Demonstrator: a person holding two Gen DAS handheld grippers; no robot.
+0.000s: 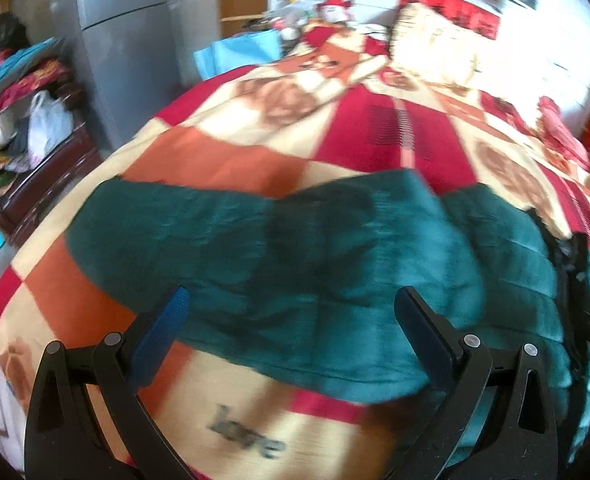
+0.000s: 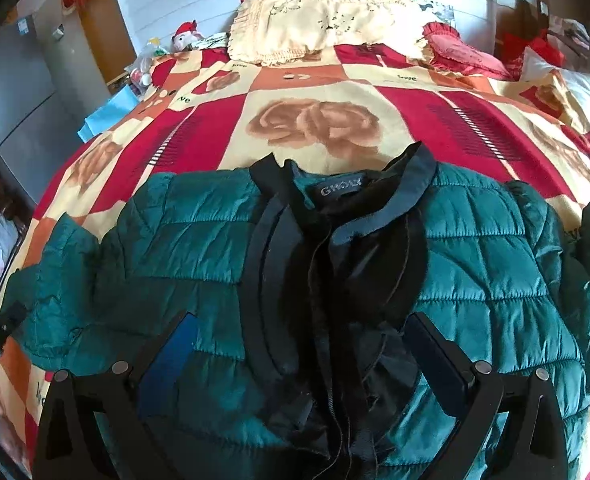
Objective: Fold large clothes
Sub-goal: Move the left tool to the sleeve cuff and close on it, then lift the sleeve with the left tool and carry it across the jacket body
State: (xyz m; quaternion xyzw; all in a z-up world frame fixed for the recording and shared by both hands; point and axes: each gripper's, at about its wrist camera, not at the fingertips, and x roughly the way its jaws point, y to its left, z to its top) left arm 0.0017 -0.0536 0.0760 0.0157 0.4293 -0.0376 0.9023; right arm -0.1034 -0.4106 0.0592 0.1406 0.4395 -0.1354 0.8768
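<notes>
A large teal quilted jacket point(image 2: 475, 248) with a black collar and black front placket point(image 2: 335, 260) lies spread front-up on the bed. Its left sleeve point(image 1: 215, 236) stretches out across the bedspread in the left wrist view. My left gripper point(image 1: 293, 300) is open and empty, just above that sleeve. My right gripper point(image 2: 301, 328) is open and empty, over the jacket's chest and placket. The left gripper's tip also shows at the left edge of the right wrist view point(image 2: 7, 324).
The bed carries a red, orange and cream patterned bedspread point(image 2: 319, 120). A cream pillow point(image 2: 319, 24) and a red cushion point(image 2: 467, 54) lie at the head. A grey cabinet point(image 1: 127, 40) and cluttered shelves point(image 1: 27, 120) stand left of the bed.
</notes>
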